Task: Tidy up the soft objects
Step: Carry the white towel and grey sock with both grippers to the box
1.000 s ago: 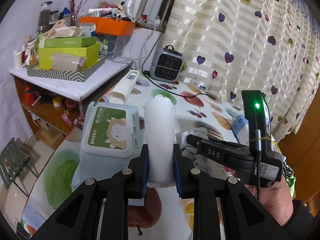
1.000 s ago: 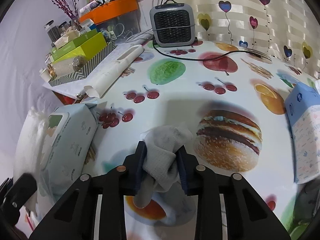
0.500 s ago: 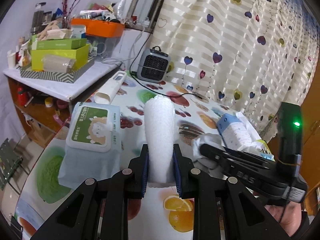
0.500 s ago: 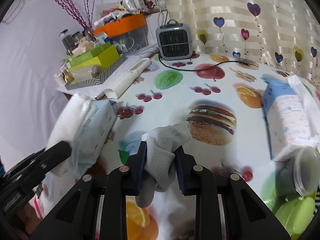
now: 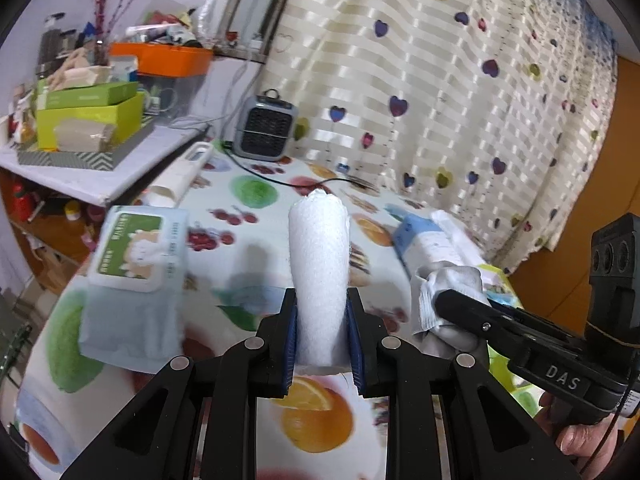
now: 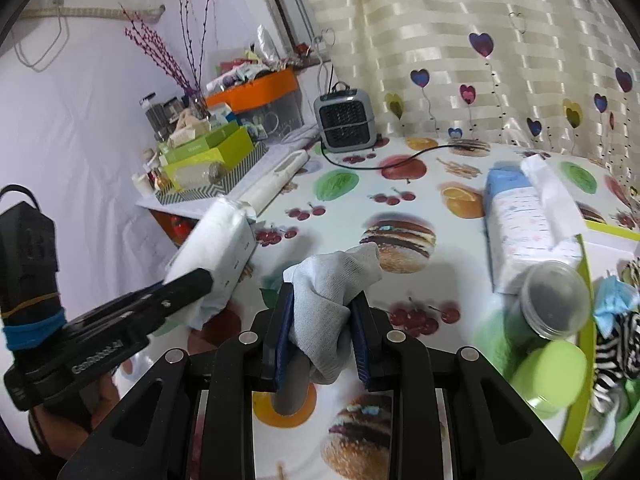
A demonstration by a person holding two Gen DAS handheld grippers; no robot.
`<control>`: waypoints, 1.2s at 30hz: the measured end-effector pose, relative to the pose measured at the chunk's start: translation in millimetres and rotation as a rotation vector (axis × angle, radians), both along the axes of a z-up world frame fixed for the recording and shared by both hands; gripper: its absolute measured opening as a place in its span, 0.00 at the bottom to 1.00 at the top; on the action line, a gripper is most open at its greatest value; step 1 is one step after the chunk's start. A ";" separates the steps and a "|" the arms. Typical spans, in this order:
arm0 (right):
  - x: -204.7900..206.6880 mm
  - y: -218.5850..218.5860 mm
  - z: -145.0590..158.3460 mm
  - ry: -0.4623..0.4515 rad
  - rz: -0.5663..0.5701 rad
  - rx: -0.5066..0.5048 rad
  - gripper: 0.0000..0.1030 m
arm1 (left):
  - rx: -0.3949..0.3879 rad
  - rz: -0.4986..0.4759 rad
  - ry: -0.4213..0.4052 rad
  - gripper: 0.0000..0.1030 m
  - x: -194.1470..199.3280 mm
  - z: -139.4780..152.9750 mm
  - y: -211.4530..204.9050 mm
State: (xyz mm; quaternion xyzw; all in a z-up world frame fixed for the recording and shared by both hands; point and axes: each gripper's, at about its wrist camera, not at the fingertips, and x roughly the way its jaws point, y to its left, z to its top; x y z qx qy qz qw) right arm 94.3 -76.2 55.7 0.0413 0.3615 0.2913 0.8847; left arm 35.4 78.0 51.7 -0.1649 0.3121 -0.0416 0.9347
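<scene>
My left gripper (image 5: 321, 322) is shut on a white soft pack (image 5: 319, 264) that stands up between its pads, held above the fruit-print table (image 5: 240, 248). The pack shows in the right wrist view (image 6: 218, 244) at the left. My right gripper (image 6: 320, 332) is shut on a grey-white sock (image 6: 334, 280), also held above the table; it appears at the right of the left wrist view (image 5: 448, 292). A green-lidded wet-wipes pack (image 5: 132, 272) lies on the table at the left. A blue tissue pack (image 6: 524, 216) lies at the right.
A green bin (image 6: 580, 360) at the right edge holds striped and blue cloth (image 6: 616, 336), with a clear jar (image 6: 556, 300) and green lid (image 6: 548, 372) beside it. A grey heater (image 6: 346, 120) with a black cord stands at the back. A cluttered side shelf (image 5: 92, 140) is left.
Both grippers have risen and swung right with their loads. The wipes pack has slid left in view; the blue tissue pack, jar and green bin have come into view.
</scene>
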 end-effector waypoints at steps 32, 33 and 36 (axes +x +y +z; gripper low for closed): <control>-58.3 -102.5 44.7 -0.123 -0.130 0.109 0.27 | 0.008 -0.266 -0.037 0.21 -1.1 35.0 -99.2; -59.4 -105.1 45.0 -0.125 -0.135 0.111 0.27 | 0.015 -0.271 -0.039 0.21 -1.0 35.3 -102.7; -61.4 -111.9 45.3 -0.126 -0.147 0.114 0.27 | 0.019 -0.289 -0.039 0.21 0.5 35.9 -110.3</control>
